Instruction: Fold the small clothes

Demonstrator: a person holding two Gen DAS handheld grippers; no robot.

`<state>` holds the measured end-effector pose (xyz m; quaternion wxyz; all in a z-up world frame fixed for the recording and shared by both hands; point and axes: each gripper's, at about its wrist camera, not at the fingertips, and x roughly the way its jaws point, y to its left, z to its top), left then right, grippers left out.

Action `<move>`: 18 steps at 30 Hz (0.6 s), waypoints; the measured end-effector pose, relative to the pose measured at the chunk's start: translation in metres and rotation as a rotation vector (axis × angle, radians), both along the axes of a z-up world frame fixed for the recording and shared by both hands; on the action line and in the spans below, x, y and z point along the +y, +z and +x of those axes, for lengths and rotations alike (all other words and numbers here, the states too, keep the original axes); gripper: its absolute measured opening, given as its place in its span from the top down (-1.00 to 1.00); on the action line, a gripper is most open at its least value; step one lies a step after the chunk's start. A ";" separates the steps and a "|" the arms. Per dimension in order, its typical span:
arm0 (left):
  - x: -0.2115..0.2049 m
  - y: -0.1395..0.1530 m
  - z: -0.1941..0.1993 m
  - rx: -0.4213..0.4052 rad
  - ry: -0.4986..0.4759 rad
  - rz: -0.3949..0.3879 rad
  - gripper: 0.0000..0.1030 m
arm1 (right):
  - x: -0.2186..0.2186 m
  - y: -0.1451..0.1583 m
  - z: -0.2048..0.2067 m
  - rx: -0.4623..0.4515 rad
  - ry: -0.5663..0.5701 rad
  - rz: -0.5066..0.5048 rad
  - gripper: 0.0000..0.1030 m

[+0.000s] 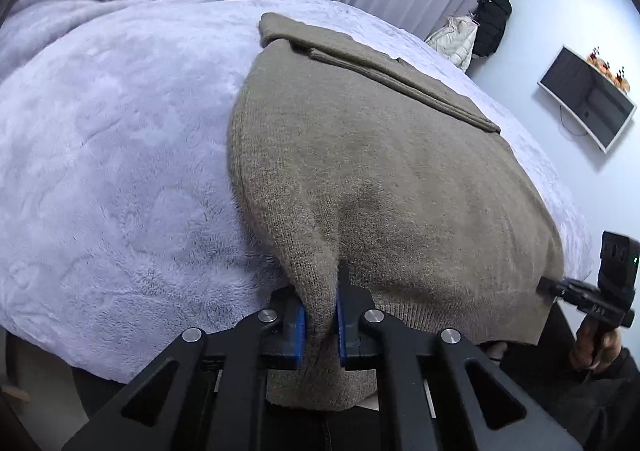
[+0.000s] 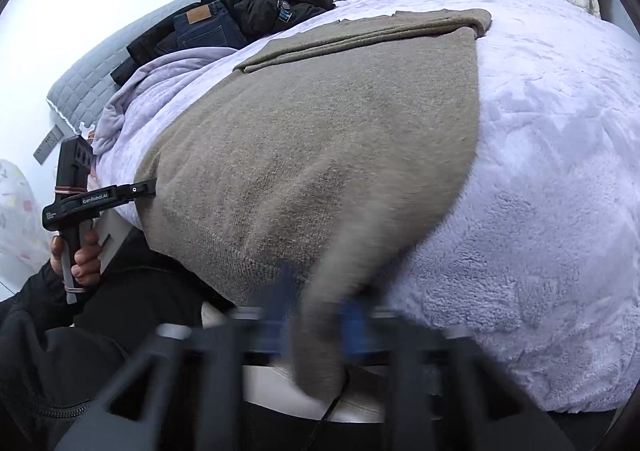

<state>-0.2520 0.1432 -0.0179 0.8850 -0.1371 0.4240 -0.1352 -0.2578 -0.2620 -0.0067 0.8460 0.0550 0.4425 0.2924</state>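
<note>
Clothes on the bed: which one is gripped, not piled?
The tan knit sweater, spread flat on the lilac fleece blanket; both grippers pinch its near hem. The dark jeans and black jacket lie heaped far off.

One sweater (image 1: pixel 360 171), two hand-held grippers (image 1: pixel 320 315), one blanket (image 1: pixel 120 171)

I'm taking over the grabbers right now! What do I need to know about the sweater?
Left gripper: shut on the sweater, pinching one corner of its near hem.
Right gripper: shut on the sweater's other near hem corner; that view is blurred.
The sweater lies flat on the lavender blanket, its hem at the near edge of the bed.
Done: the sleeves look already folded across the far end.
Left: probably lift both corners together and carry the hem up toward the far end, then smooth it.
The dark clothes lie piled at the head of the bed, untouched.
</note>
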 end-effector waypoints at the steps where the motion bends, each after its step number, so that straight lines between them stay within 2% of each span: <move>1: -0.001 0.003 -0.001 -0.006 -0.007 0.006 0.77 | -0.003 0.001 0.000 0.005 0.001 0.030 0.81; 5: 0.001 0.021 0.000 -0.037 -0.025 -0.016 0.77 | -0.011 0.019 -0.006 -0.044 0.016 0.075 0.81; 9: 0.000 0.053 0.007 -0.099 -0.038 -0.020 0.77 | -0.017 0.050 -0.004 -0.101 0.011 0.121 0.81; 18: -0.004 0.120 0.064 -0.191 -0.031 -0.054 0.77 | -0.018 0.118 0.034 -0.232 -0.038 0.161 0.81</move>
